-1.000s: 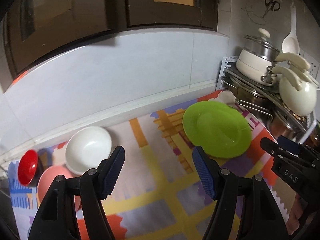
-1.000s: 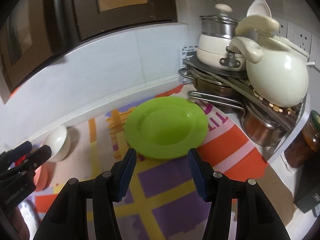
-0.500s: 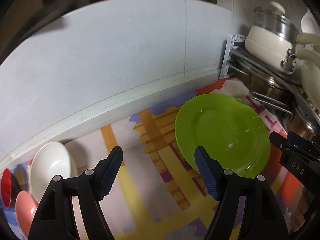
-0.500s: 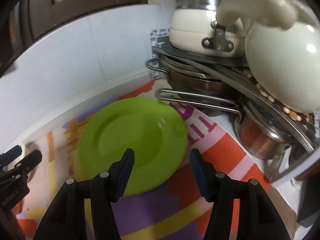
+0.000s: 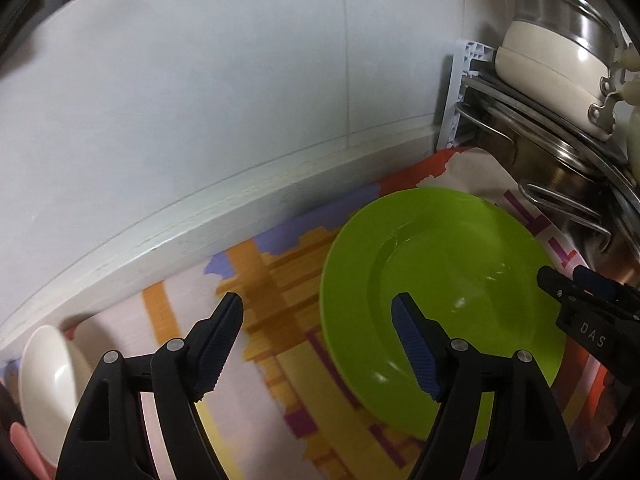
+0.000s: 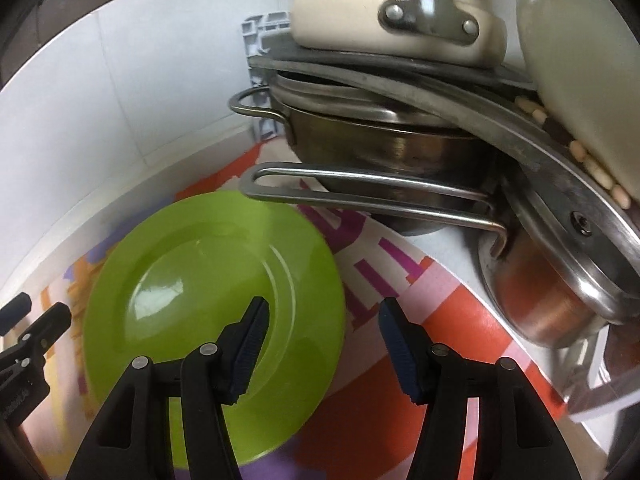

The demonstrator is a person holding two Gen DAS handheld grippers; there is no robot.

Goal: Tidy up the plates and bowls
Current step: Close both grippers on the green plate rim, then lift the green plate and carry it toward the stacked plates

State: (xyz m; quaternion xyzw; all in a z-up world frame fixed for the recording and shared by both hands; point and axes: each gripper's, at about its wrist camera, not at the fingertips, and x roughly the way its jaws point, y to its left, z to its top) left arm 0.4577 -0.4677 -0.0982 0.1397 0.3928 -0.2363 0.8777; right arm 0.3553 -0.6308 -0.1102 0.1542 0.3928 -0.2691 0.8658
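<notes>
Left wrist view: the left gripper [image 5: 318, 316] hangs with its jaws spread wide and nothing between them, above a patterned mat [image 5: 256, 280]. Its right-hand finger pad [image 5: 414, 344] overlaps the near-left part of a green plate [image 5: 452, 280], which lies flat on the mat from 1 to 3 o'clock of the jaws; whether the pad touches the plate cannot be told. At 3 o'clock the right gripper [image 5: 576, 284] pokes in over the plate's far rim, only its tips and part of its black body showing. At 9 o'clock a white bowl [image 5: 48, 384] sits cut off by the frame's edge, with a sliver of something pink beneath it, too little to identify. A white tiled wall [image 5: 224, 92] fills the top, and at 1 o'clock stacked pots on a rack [image 5: 560, 136] run out of frame.

Right wrist view: the right gripper [image 6: 322, 320] is also spread wide and holds nothing. Its left finger pad [image 6: 250, 344] stands over the plate [image 6: 192, 280], while the right one is over bare mat [image 6: 440, 320]; contact is again unclear. The plate's near rim is hidden behind the gripper's black arms. A steel pan handle [image 6: 360, 192] reaches over the plate's far edge at 12 o'clock, with a cream pot [image 6: 396, 12] cropped above. The left gripper [image 6: 36, 320] shows only partly at 9 o'clock, blurred.
</notes>
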